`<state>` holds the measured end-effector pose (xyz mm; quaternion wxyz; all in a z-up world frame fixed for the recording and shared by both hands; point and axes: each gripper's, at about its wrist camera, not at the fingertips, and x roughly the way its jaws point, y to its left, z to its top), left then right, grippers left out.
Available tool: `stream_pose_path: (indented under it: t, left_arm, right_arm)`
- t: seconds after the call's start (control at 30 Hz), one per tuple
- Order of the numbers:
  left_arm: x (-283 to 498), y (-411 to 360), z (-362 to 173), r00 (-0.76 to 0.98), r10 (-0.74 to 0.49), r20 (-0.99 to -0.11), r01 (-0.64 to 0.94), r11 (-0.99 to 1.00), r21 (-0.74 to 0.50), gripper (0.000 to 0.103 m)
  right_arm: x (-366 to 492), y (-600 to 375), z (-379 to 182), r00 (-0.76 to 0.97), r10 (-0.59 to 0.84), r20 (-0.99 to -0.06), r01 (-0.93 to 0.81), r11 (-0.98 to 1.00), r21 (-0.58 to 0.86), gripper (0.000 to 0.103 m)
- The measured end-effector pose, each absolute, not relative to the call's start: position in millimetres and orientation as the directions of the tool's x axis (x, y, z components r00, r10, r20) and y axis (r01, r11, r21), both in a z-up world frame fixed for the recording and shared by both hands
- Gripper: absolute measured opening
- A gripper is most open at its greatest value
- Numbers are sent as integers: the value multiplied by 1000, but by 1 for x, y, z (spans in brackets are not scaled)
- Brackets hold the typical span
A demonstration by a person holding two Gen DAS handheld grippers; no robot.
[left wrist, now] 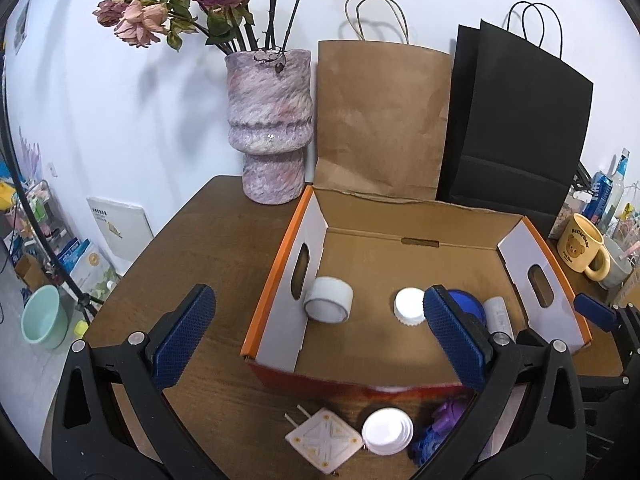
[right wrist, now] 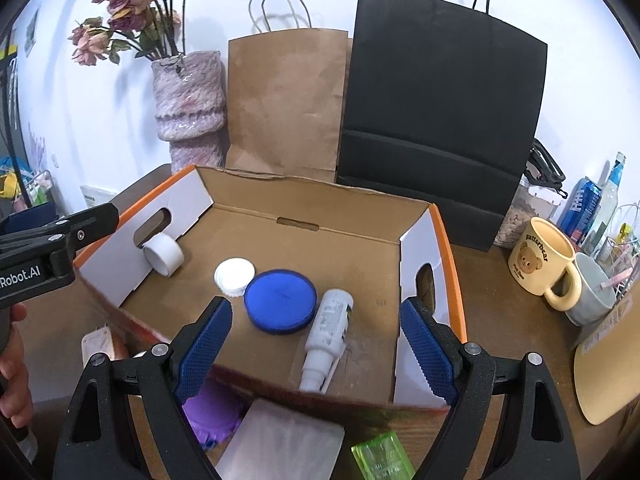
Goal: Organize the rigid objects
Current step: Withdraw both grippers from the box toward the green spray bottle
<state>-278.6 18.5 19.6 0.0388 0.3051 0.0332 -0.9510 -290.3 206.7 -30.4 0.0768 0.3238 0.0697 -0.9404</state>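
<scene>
I am holding my left gripper [left wrist: 316, 332] and right gripper [right wrist: 316, 344] empty, jaws wide apart, over the box [right wrist: 312, 248], where tape [right wrist: 163, 255], cap [right wrist: 234, 276], blue lid [right wrist: 280, 300] and bottle [right wrist: 328, 328] are lying.

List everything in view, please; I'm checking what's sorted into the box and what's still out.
cardboard box: 1, brown with orange rim, centre of table
tape roll: 1, white, in box by its left wall
white lid: 1, in box, centre
blue lid: 1, in box, beside white lid
white bottle: 1, lying in box
second white lid: 1, on table before box
square coaster: 1, white, before box
purple item: 1, before box
green container: 1, near edge
vase: 1, pink-grey, behind box
paper bags: 2, brown and black, at wall
mug: 1, cream, right of box
left gripper: open
right gripper: open
</scene>
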Motion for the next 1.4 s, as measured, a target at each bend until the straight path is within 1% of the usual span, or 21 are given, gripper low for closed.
stream_pose_path:
  t: [0.83,1.4]
  left_arm:
    - [-209,21,13,-799,-44,-599,86,-995,-41,103]
    - [-164,35,3,-793,-18,-609,48,-998,-33,103]
  right_arm:
    - [-212,225,-22,-793,-102,-600,189,-979,-83,90]
    - [-163,261,-36,-779,-75,-623,151,-986,-70,90]
